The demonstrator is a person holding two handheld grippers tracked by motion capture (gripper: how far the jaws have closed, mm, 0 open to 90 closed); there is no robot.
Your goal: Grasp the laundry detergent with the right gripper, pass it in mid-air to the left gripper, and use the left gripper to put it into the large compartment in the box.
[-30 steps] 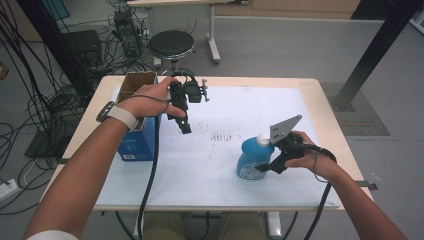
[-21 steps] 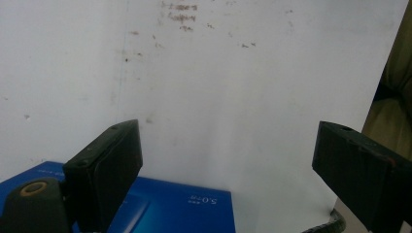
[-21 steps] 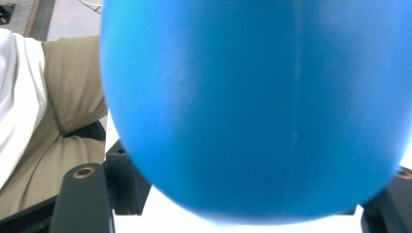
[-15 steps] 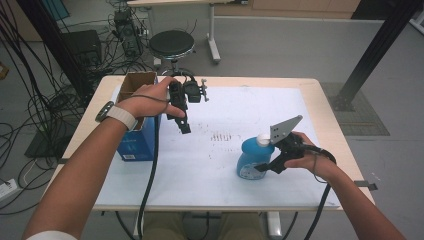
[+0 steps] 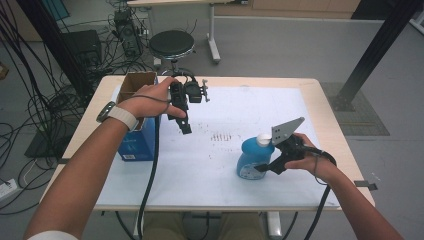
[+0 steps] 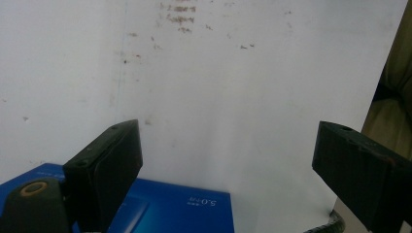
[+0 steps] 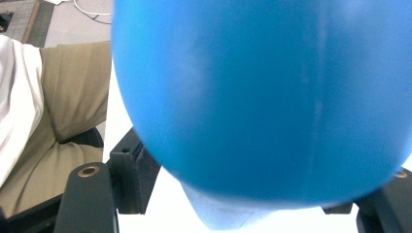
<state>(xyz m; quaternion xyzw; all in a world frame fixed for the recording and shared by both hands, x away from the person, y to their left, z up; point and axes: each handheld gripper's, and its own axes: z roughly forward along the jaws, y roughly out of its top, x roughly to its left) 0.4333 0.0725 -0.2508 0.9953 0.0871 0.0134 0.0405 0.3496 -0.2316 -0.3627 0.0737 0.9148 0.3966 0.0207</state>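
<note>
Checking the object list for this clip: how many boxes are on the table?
2. A blue box stands near the table's left edge, and an open brown cardboard box sits right behind it at the far left corner. The person's left forearm may hide something more.

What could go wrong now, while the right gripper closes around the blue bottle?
The right gripper has just been closing low on the round blue bottle, so its curved wall may slip from the fingers. The bottle might also tip. The left gripper hangs open beside the blue box, too far to steady it.
</note>
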